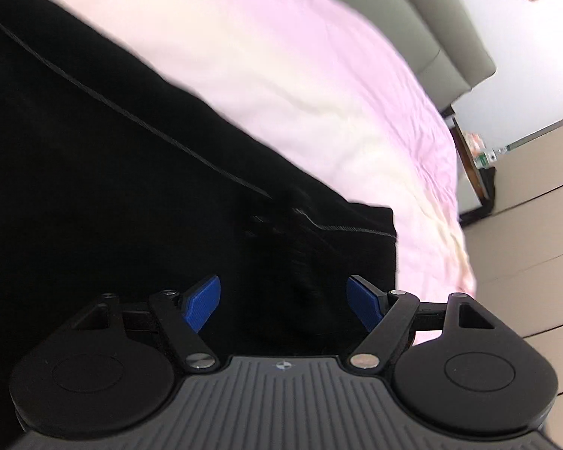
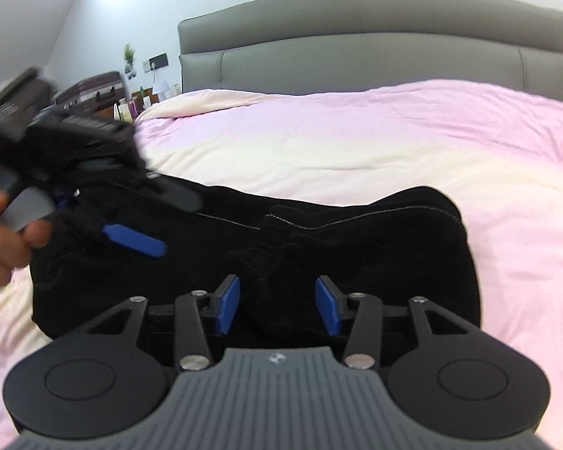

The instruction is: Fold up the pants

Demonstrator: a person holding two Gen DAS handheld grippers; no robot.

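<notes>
Black pants [image 2: 319,247] lie in a folded heap on a pink and cream duvet [image 2: 356,138]. They fill the left and middle of the left wrist view [image 1: 112,187], with a stitched seam and a hem edge showing. My left gripper [image 1: 283,300] is open, just above the pants near their hem corner, holding nothing. It also shows blurred in the right wrist view [image 2: 131,240], held by a hand over the pants' left end. My right gripper [image 2: 277,302] is open with its blue pads either side of a raised fold of the pants.
A grey padded headboard [image 2: 375,37] stands behind the bed. A nightstand with a plant, lamp and small items [image 2: 146,90] is at the far left. In the left wrist view the bed's edge [image 1: 458,195] drops to a pale floor [image 1: 536,232].
</notes>
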